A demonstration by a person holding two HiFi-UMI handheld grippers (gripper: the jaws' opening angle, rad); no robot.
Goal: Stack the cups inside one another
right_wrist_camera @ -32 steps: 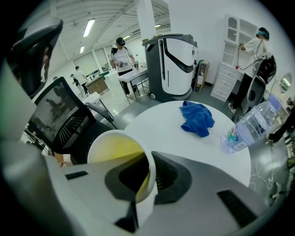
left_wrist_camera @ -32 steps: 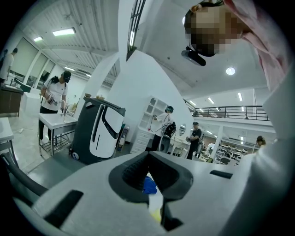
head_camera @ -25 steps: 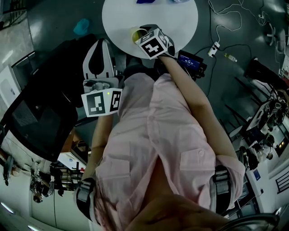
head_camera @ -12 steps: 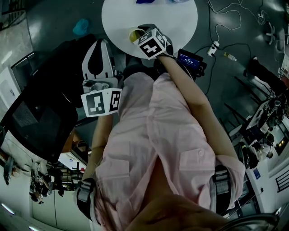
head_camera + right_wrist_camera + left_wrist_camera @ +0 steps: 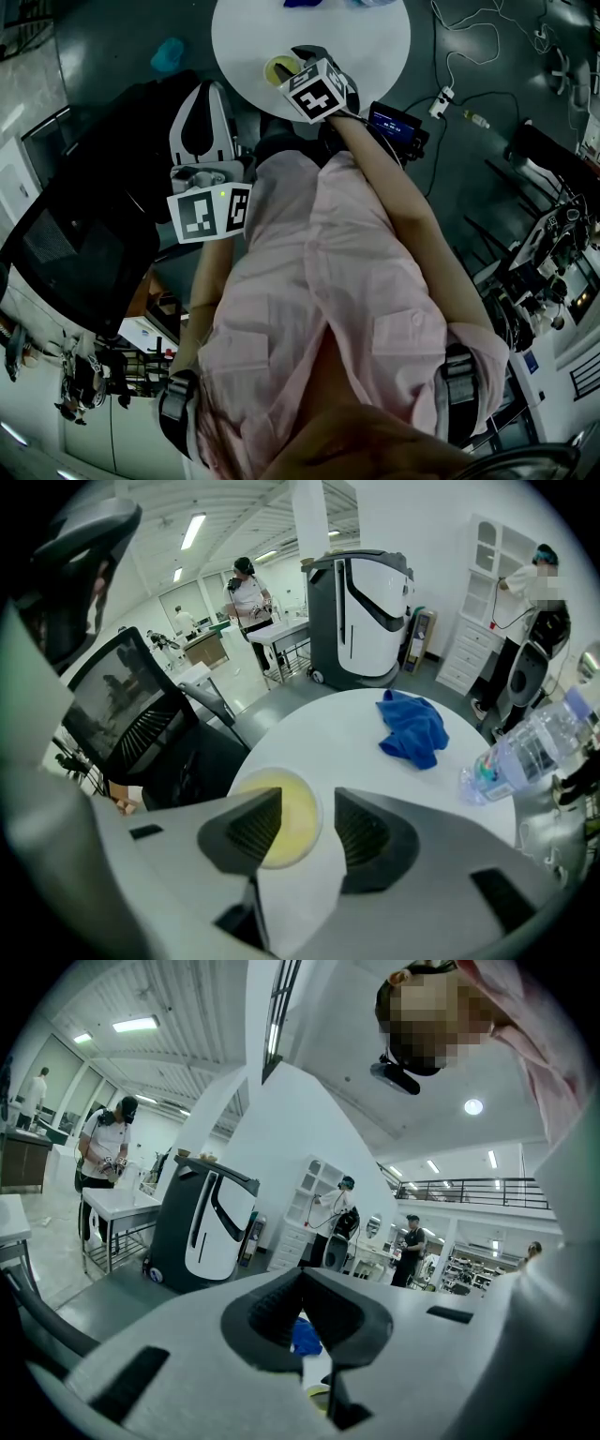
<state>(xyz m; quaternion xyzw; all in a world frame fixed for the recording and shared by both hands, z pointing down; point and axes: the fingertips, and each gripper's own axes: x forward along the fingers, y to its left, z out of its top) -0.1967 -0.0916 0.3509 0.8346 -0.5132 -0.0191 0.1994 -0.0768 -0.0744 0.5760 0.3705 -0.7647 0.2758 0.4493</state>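
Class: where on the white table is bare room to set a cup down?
The middle of the table is bare, bordered by the yellow cup at the near rim, the blue cloth beyond and the bottle at the right. So is the far left. Crowded: the near rim, where the open right gripper hangs over the cup.

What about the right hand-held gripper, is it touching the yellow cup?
Cannot tell. In the right gripper view, one jaw of the open right hand-held gripper overlaps the yellow cup, hiding any contact; the other jaw stands clear.
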